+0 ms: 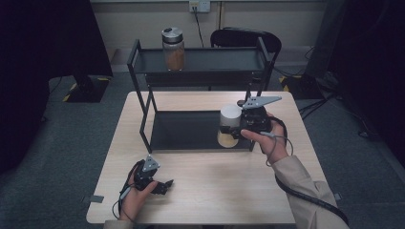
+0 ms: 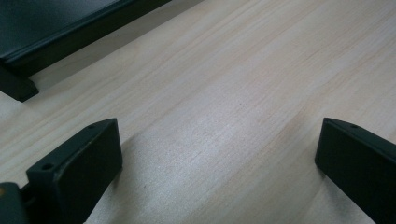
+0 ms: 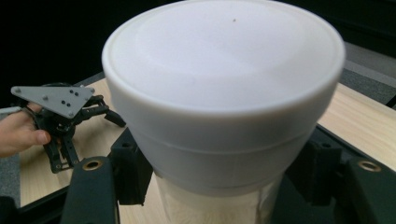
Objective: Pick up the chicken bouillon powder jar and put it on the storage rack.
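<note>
My right gripper (image 1: 237,125) clamps a white-lidded jar (image 1: 229,125) below its lid, my right hand level at three o'clock, above the rack's lower shelf (image 1: 186,130). At seven o'clock, my left gripper (image 1: 162,185) rests low over the table (image 1: 224,181), jaws spread wide, holding nothing.

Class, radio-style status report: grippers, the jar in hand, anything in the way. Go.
Right gripper shut on white-lidded jar, over the rack's lower shelf. Left gripper open, resting on table. Brown-filled jar on upper shelf, clear of path.
</note>
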A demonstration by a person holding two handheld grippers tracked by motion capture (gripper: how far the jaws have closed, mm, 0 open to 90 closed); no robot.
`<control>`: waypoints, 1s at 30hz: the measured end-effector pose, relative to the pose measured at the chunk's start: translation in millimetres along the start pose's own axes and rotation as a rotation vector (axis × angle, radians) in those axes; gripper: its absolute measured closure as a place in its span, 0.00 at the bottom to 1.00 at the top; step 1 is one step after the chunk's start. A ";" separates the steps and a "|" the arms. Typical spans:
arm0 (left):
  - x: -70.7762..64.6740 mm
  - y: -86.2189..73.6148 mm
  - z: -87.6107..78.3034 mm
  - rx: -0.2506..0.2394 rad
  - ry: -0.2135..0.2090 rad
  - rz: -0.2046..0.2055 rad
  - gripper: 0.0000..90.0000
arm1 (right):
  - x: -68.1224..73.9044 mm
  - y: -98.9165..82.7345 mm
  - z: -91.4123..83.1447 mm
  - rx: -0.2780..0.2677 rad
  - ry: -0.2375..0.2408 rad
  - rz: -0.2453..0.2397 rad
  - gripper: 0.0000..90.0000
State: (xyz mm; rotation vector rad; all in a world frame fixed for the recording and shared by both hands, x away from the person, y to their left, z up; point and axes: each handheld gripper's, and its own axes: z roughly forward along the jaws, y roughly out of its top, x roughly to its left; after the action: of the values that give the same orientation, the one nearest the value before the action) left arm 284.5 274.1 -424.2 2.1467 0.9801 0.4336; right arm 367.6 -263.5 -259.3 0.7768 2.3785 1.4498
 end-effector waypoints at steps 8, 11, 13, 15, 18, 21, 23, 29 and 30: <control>-0.1 -0.2 0.0 -0.001 0.000 -0.001 0.00 | 1.0 24.9 -3.5 -0.017 0.006 -0.014 0.37; -0.1 0.0 -0.1 0.000 0.000 0.000 0.00 | 0.6 34.7 -5.5 -0.019 0.011 -0.021 0.37; -0.1 -0.1 0.0 0.000 0.000 -0.001 0.00 | -0.2 41.1 -6.3 -0.018 0.016 -0.025 0.37; 0.0 -0.1 0.0 0.000 0.000 0.000 0.00 | 0.5 46.7 -6.8 -0.020 0.013 -0.028 0.37; -0.1 -0.1 0.0 0.000 0.000 -0.001 0.00 | 1.5 56.2 -7.4 -0.020 0.008 -0.037 0.37; -0.1 -0.2 0.0 -0.001 0.000 -0.002 0.00 | 0.4 65.7 -8.2 -0.023 0.014 -0.041 0.37; -0.1 -0.2 0.0 -0.001 0.000 -0.001 0.00 | 1.2 73.1 -8.9 -0.021 0.012 -0.046 0.37; 0.0 -0.1 0.0 0.000 0.000 -0.001 0.00 | 1.1 89.9 -10.2 -0.031 0.015 -0.045 0.37; 0.0 -0.1 0.0 -0.001 0.000 -0.001 0.00 | 1.6 92.9 -10.3 -0.028 0.014 -0.045 0.37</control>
State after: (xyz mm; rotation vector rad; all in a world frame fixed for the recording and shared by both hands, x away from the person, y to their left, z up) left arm 284.4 274.1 -424.3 2.1458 0.9802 0.4334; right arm 390.3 -236.5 -172.7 0.7042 2.3650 1.4713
